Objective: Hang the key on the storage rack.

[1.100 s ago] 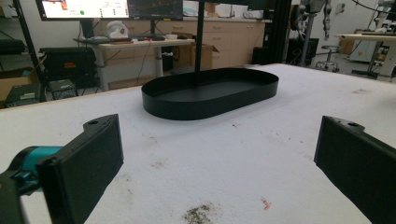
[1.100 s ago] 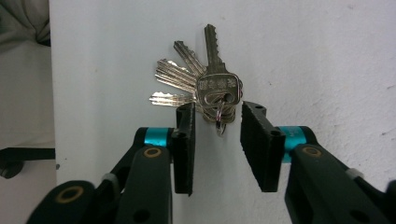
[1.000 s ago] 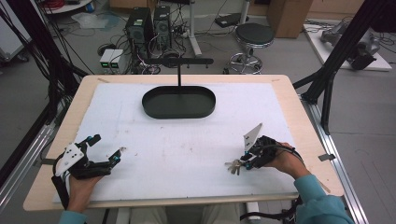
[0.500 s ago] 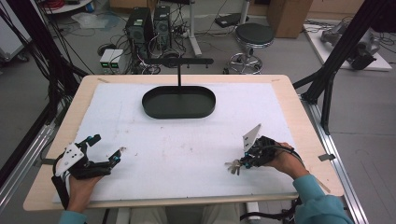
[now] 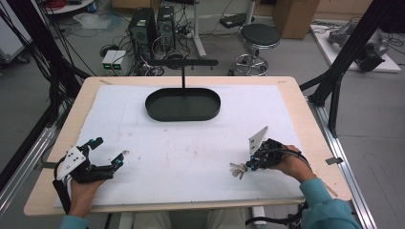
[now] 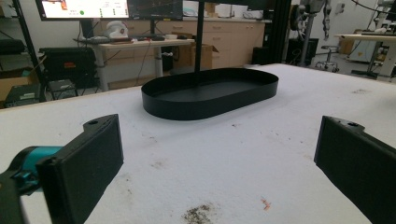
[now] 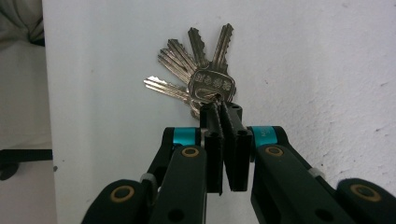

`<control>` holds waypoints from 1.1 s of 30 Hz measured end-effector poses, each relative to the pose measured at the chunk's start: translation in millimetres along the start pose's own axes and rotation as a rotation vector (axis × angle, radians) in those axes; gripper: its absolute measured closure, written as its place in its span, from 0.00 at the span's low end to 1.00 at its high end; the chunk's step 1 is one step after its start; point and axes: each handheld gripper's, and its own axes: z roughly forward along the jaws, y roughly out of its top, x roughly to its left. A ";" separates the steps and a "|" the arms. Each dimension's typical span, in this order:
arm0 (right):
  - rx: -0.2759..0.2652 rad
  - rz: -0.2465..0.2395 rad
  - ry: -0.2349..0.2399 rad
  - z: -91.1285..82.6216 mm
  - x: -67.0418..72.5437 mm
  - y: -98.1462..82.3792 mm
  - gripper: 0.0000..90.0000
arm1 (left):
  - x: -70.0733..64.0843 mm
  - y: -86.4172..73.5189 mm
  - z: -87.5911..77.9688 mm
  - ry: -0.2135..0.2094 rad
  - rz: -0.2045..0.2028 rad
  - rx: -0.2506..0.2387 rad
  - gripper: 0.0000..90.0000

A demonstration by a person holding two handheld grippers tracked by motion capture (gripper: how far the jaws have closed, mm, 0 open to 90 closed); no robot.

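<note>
We pinch the bunch of keys (image 7: 196,77), near the table's front edge, in our closed right gripper (image 7: 223,112) at its heads, because loose metal blades swing and slip, while our left gripper (image 6: 219,158) stays open.

stamped chars on top key (image 7: 212,86), too blurry to read

Grey floor (image 5: 372,119) around the wooden table (image 5: 305,119). Beyond its far edge: two black computer towers (image 5: 153,24), tangled cables (image 5: 119,40), a black round stool (image 5: 259,36) on a chrome base. Cardboard box (image 5: 296,12) at top right. Black frame struts (image 5: 344,57) flank the table. Left gripper view: light wood cabinets (image 6: 233,37), a desk (image 6: 135,46), lit monitors (image 6: 84,8) along the back wall.
</note>
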 end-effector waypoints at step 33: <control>-0.321 0.186 -0.048 -60.1 -8.8 38.0 0.99 | -0.1 -0.2 -0.5 0.001 -0.004 -0.008 0.02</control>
